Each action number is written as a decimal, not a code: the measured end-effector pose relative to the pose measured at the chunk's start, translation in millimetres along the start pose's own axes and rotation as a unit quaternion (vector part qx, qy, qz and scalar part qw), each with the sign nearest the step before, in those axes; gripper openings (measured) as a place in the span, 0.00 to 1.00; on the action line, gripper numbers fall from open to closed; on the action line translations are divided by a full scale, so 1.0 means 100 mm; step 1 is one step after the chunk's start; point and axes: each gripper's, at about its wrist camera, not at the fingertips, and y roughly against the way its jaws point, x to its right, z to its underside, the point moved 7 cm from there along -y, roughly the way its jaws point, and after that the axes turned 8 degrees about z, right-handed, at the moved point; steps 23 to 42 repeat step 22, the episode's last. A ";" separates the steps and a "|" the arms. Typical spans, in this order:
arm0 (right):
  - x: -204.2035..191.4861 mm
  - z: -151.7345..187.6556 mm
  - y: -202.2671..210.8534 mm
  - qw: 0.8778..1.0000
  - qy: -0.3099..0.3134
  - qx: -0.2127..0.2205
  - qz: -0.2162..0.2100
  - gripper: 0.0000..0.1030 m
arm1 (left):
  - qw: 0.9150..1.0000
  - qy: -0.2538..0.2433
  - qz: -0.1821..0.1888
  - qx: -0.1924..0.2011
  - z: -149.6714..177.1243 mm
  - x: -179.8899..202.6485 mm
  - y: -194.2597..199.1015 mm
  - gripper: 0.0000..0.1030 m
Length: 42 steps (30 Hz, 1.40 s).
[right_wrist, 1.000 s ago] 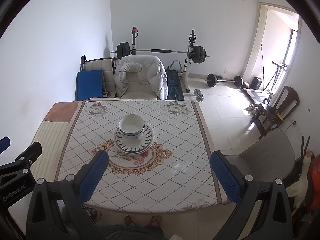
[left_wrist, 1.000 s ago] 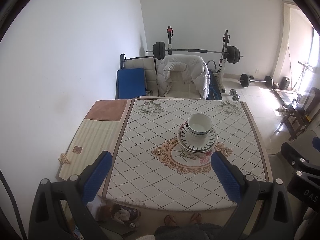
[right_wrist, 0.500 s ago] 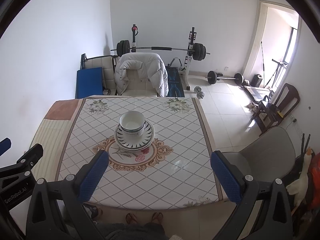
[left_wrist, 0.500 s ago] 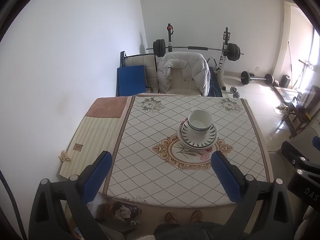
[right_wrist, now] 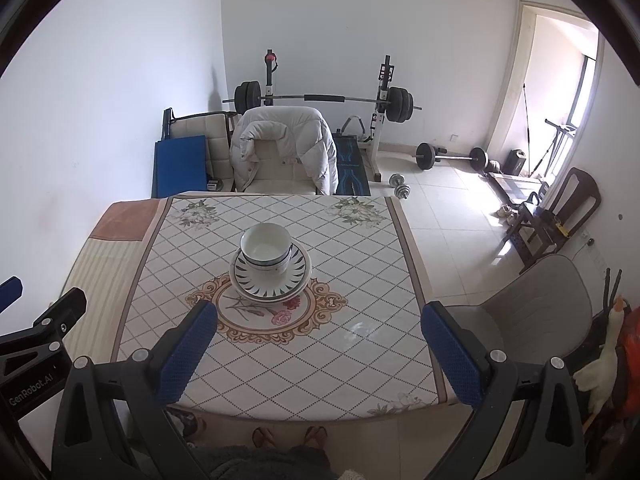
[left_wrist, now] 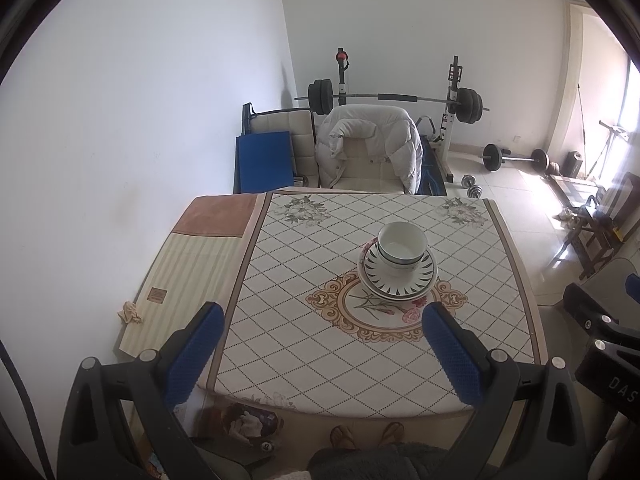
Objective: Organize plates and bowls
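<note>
A white bowl sits stacked on a striped plate near the middle of the table; the bowl looks like two nested. The same stack shows in the right wrist view, bowl on plate. My left gripper is open and empty, held high above the table's near edge. My right gripper is also open and empty, held high on the right side.
The table has a diamond-pattern cloth. A chair with a white jacket stands at the far side, a weight bench behind it. A grey chair stands right of the table. A wall runs along the left.
Both grippers have pulled back and up from the table, so the stack looks smaller and farther. The bowl and plate have not moved.
</note>
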 end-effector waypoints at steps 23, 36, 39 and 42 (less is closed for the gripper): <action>0.07 -0.06 -0.07 1.000 0.000 -0.004 -0.002 1.00 | 1.000 -0.005 0.002 0.000 -0.04 0.03 -0.05 0.99; 0.07 -0.06 -0.07 1.000 0.000 -0.004 -0.002 1.00 | 1.000 -0.005 0.002 0.000 -0.04 0.03 -0.05 0.99; 0.07 -0.06 -0.07 1.000 0.000 -0.004 -0.002 1.00 | 1.000 -0.005 0.002 0.000 -0.04 0.03 -0.05 0.99; 0.07 -0.06 -0.07 1.000 0.000 -0.004 -0.002 1.00 | 1.000 -0.005 0.002 0.000 -0.04 0.03 -0.05 0.99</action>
